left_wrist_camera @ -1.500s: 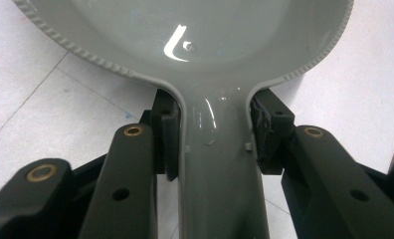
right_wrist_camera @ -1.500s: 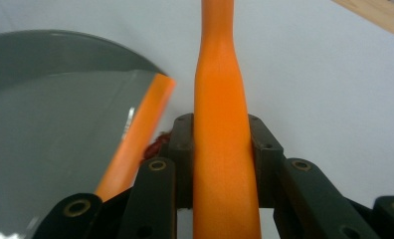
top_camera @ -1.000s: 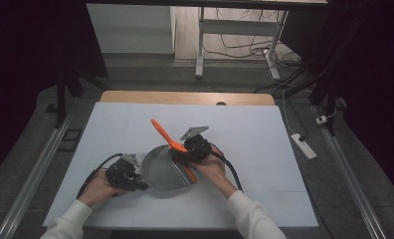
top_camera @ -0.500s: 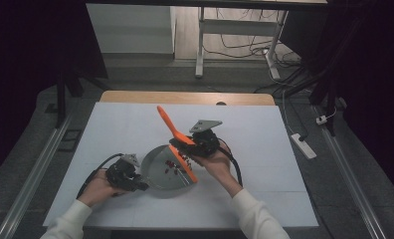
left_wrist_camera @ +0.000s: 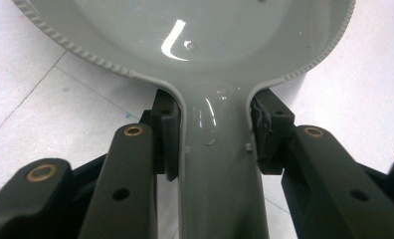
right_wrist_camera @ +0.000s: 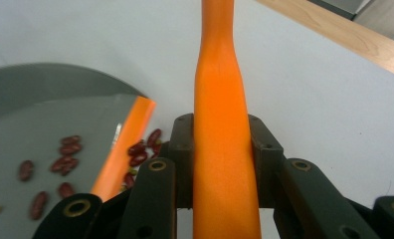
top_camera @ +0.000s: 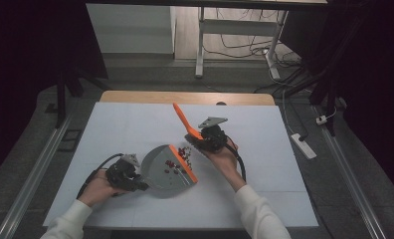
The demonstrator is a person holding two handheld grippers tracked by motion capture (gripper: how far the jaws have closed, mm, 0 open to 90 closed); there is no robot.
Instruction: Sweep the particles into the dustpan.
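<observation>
the dustpan point(top_camera: 165, 169) lies on the worktop point(top_camera: 110, 129), its handle at nine o'clock in the left gripper point(top_camera: 135, 180). beans point(top_camera: 177, 159) lie in the dustpan and at its three o'clock edge. the brush point(top_camera: 184, 119) stands at one o'clock in the right gripper point(top_camera: 200, 140).

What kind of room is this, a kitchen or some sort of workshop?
Most likely a lab or recording workspace, not a kitchen: a white-covered table stands between dark curtains, loose cables trail over the floor behind it, and a power strip lies beside it.

The left gripper point(top_camera: 135, 178) lay low near the table's front, jaws clamped; the right gripper point(top_camera: 201, 139) sat farther back, jaws clamped.
</observation>
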